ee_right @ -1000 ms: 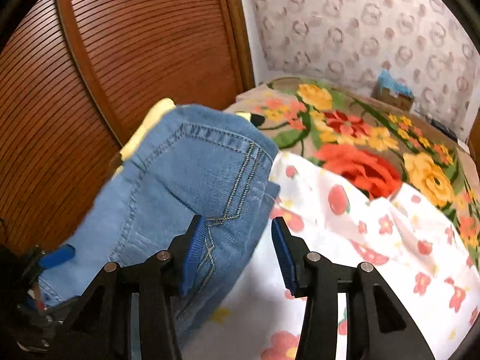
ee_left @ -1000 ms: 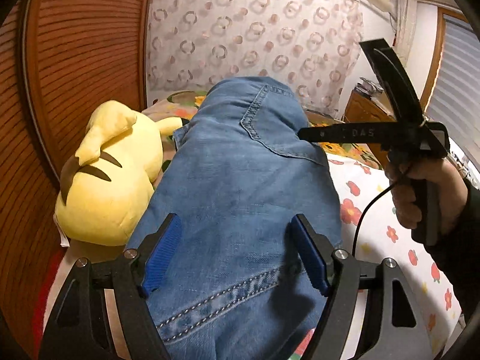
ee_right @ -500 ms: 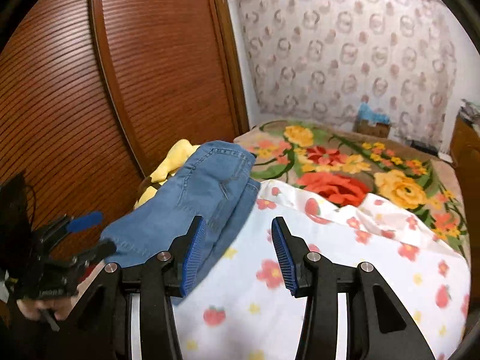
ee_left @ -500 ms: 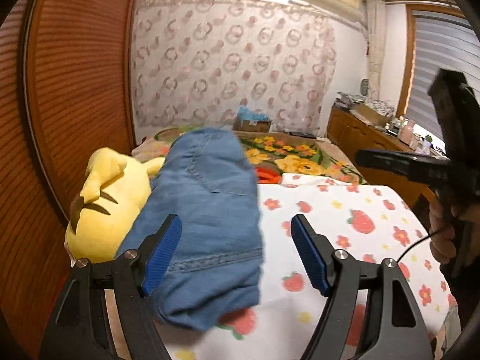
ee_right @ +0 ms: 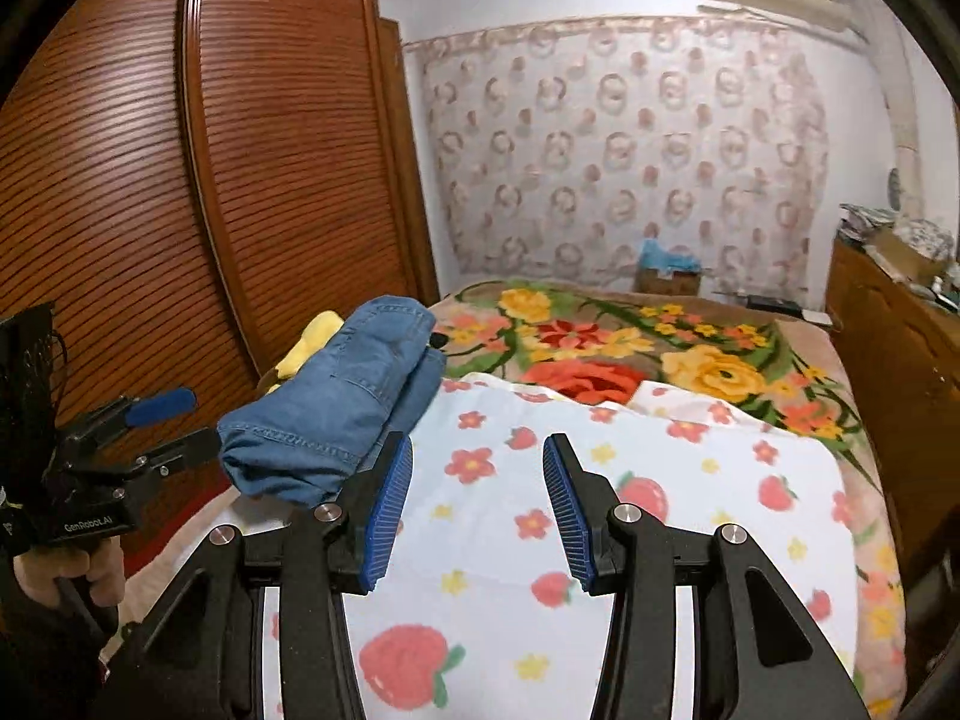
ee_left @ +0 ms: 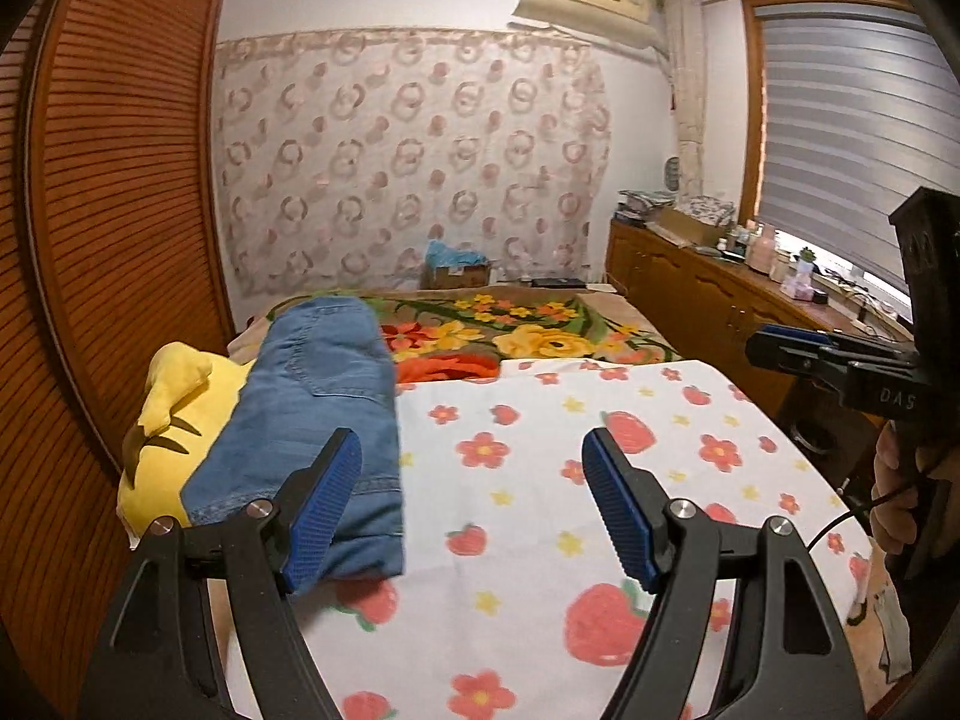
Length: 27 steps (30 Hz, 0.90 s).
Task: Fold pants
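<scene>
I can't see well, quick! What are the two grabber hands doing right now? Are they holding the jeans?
Left gripper: open, holding nothing.
Right gripper: open, holding nothing.
The folded jeans lie on the bed beside the yellow plush toy.

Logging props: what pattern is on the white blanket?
Red strawberries, red flowers and small yellow stars on the white blanket; left wrist view.

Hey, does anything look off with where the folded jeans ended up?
Yes. The folded jeans lie propped at a slant on the yellow plush toy, not flat on the strawberry blanket. Both tools are open and clear.
</scene>
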Each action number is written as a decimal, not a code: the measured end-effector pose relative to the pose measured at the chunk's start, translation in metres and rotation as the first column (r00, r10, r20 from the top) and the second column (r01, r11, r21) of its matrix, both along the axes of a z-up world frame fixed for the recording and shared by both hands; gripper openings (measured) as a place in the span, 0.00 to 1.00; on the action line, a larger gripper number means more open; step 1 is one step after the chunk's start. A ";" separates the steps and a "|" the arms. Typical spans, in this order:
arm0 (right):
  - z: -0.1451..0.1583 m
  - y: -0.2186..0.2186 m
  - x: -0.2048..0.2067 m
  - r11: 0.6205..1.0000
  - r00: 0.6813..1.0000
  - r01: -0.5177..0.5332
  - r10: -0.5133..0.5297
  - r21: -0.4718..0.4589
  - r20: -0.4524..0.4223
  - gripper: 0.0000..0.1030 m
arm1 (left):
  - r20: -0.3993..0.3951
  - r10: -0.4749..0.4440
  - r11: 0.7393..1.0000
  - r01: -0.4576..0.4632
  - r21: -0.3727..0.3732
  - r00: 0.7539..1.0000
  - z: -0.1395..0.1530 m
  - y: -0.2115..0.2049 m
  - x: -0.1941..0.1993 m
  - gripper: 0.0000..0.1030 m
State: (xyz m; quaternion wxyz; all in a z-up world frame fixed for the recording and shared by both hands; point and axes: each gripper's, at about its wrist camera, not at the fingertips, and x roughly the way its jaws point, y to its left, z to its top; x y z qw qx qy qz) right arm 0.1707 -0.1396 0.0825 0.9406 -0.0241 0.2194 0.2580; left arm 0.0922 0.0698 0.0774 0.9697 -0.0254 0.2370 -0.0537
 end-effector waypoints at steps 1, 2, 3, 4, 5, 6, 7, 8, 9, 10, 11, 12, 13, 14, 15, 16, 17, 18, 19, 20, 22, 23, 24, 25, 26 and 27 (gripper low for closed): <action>0.004 -0.003 -0.014 1.000 1.000 0.009 -0.009 0.003 0.005 0.46 | 0.004 -0.009 1.000 0.009 -0.004 1.000 0.002 -0.005 -0.004 0.76; 0.005 -0.007 -0.022 1.000 1.000 0.018 -0.018 0.006 0.008 0.46 | 0.006 -0.013 1.000 0.013 -0.006 1.000 0.002 -0.008 -0.006 0.76; 0.005 -0.014 -0.035 0.999 0.999 0.036 -0.036 0.011 0.015 0.46 | 0.007 -0.017 1.000 0.018 -0.008 1.000 0.004 -0.011 -0.009 0.76; 0.005 -0.014 -0.035 0.999 0.999 0.036 -0.036 0.011 0.015 0.46 | 0.011 -0.022 1.000 0.023 -0.012 1.000 0.005 -0.014 -0.012 0.76; 0.005 -0.016 -0.042 0.999 0.999 0.044 -0.044 0.015 0.019 0.46 | 0.014 -0.027 0.999 0.027 -0.017 1.000 0.006 -0.017 -0.015 0.78; 0.005 -0.020 -0.050 0.998 0.998 0.053 -0.054 0.018 0.024 0.46 | 0.018 -0.033 0.999 0.034 -0.022 0.999 0.007 -0.020 -0.018 0.79; 0.005 -0.022 -0.059 0.997 0.997 0.067 -0.068 0.023 0.033 0.46 | 0.024 -0.040 0.999 0.041 -0.028 0.999 0.008 -0.023 -0.022 0.80; 0.005 -0.022 -0.059 0.997 0.997 0.067 -0.068 0.023 0.033 0.46 | 0.024 -0.043 0.999 0.044 -0.030 0.999 0.009 -0.024 -0.023 0.81; 0.005 -0.025 -0.066 0.997 0.996 0.075 -0.076 0.027 0.036 0.46 | 0.027 -0.049 0.998 0.050 -0.033 0.998 0.010 -0.027 -0.026 0.86; 0.005 -0.027 -0.071 0.996 0.996 0.079 -0.080 0.031 0.037 0.46 | 0.030 -0.051 0.998 0.052 -0.032 0.998 0.011 -0.029 -0.028 0.88; 0.004 -0.029 -0.077 0.996 0.996 0.084 -0.085 0.034 0.038 0.46 | 0.033 -0.050 0.998 0.051 -0.028 0.998 0.013 -0.032 -0.030 0.89; 0.005 -0.031 -0.083 0.995 0.995 0.090 -0.092 0.035 0.040 0.46 | 0.038 -0.045 0.999 0.046 -0.021 0.998 0.014 -0.035 -0.033 0.90; 0.006 -0.032 -0.089 0.995 0.994 0.098 -0.099 0.037 0.043 0.46 | 0.041 -0.039 0.999 0.039 -0.012 0.998 0.015 -0.037 -0.035 0.96; 0.006 -0.033 -0.093 0.994 0.993 0.106 -0.108 0.037 0.045 0.46 | 0.045 -0.036 0.999 0.037 -0.005 0.998 0.017 -0.039 -0.038 1.00; 0.008 -0.033 -0.099 0.993 0.992 0.116 -0.117 0.038 0.049 0.46 | 0.047 -0.038 0.999 0.038 -0.004 0.998 0.018 -0.041 -0.040 1.00; 0.008 -0.033 -0.104 0.992 0.991 0.122 -0.124 0.037 0.054 0.46 | 0.050 -0.038 0.999 0.038 -0.002 0.998 0.019 -0.043 -0.043 1.00; 0.010 -0.034 -0.109 0.991 0.990 0.129 -0.131 0.038 0.060 0.49 | 0.055 -0.038 0.999 0.038 -0.002 0.998 0.021 -0.044 -0.046 1.00; 0.011 -0.035 -0.114 0.990 0.988 0.136 -0.138 0.040 0.065 0.51 | 0.062 -0.040 0.999 0.041 -0.005 0.997 0.023 -0.046 -0.050 1.00; 0.010 -0.037 -0.120 0.989 0.987 0.139 -0.142 0.044 0.069 0.53 | 0.065 -0.039 0.999 0.040 -0.007 0.997 0.024 -0.047 -0.052 1.00; 0.012 -0.037 -0.125 0.988 0.986 0.146 -0.149 0.046 0.073 0.54 | 0.070 -0.038 0.999 0.039 -0.009 0.997 0.026 -0.048 -0.055 1.00; 0.016 -0.036 -0.134 0.986 0.984 0.158 -0.161 0.049 0.081 0.56 | 0.080 -0.039 0.999 0.040 -0.014 0.996 0.030 -0.051 -0.060 1.00; 0.019 -0.035 -0.142 0.985 0.981 0.167 -0.170 0.044 0.092 0.57 | 0.084 -0.035 0.999 0.036 -0.021 0.996 0.032 -0.051 -0.062 1.00; 0.020 -0.035 -0.145 0.983 0.979 0.178 -0.181 0.039 0.095 0.57 | 0.086 -0.027 0.999 0.029 -0.024 0.996 0.033 -0.052 -0.063 1.00; 0.021 -0.035 -0.148 0.981 0.976 0.192 -0.195 0.034 0.099 0.58 | 0.084 -0.020 1.000 0.022 -0.022 0.996 0.034 -0.052 -0.063 1.00; 0.021 -0.035 -0.148 0.981 0.976 0.192 -0.195 0.034 0.099 0.58 | 0.079 -0.011 1.000 0.012 -0.015 0.997 0.035 -0.054 -0.064 1.00; 0.023 -0.036 -0.154 0.980 0.975 0.195 -0.198 0.035 0.106 0.59 | 0.075 -0.002 1.000 0.002 -0.004 0.997 0.036 -0.056 -0.064 1.00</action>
